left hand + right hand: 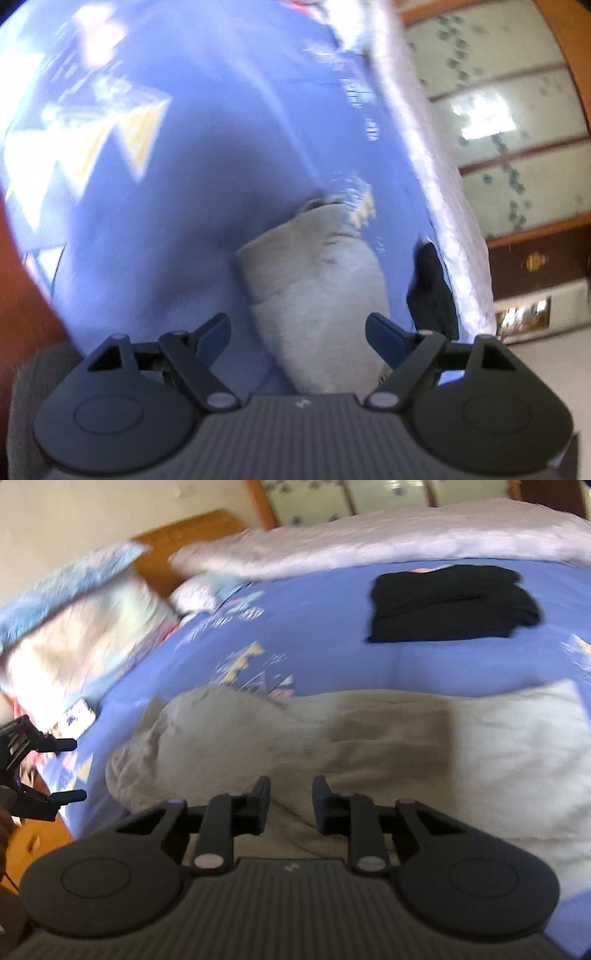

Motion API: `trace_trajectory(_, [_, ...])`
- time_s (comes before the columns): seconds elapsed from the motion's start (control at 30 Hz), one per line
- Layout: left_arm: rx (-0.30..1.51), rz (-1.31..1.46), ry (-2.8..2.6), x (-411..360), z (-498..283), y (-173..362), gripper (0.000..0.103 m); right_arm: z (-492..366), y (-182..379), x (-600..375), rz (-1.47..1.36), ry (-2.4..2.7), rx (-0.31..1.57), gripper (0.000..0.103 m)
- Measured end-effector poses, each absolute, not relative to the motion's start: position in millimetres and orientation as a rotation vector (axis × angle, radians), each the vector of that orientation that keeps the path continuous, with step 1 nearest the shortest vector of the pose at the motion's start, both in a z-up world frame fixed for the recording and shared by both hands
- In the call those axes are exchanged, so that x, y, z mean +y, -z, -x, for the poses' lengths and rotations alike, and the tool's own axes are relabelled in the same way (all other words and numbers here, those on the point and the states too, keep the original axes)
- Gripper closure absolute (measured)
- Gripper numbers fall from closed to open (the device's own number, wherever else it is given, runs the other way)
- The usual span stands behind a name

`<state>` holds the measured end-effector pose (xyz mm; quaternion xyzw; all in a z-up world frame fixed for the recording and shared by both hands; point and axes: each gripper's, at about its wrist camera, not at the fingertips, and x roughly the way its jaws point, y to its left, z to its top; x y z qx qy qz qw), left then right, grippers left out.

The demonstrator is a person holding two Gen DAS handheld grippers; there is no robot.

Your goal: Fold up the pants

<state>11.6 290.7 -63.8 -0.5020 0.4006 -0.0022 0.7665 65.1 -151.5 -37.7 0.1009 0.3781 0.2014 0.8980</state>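
Note:
Grey pants (332, 738) lie stretched across the blue bed sheet (314, 635), bunched at the left end. In the left wrist view they (317, 295) run away from the camera between the fingers. My left gripper (297, 328) is open and empty, just above the near end of the pants; it also shows at the left edge of the right wrist view (66, 770). My right gripper (290, 794) is partly open over the near edge of the pants, holding nothing.
A folded black garment (450, 605) lies on the sheet beyond the pants, also in the left wrist view (428, 295). A pale quilt (369, 542) runs along the far side. Pillows (81, 635) and a wooden headboard (184, 535) are at the left.

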Motion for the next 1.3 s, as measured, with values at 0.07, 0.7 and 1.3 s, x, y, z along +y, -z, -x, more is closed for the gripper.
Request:
trace_trajectory(0.07, [0.878,1.121,-0.004,295,-15,74,0.018,-76,43,-138,-0.203,-0.422,0.803,0.08])
trace_trajectory(0.7, [0.818,0.91,0.071,261,-64,52,0.079,-94,56,-134,-0.349,-0.398,0.932,0.079])
trace_trajectory(1.3, [0.833,0.283,0.757,-53,-75,-30,0.062,-32,38,-298,-0.629,-0.077,0.736,0.073])
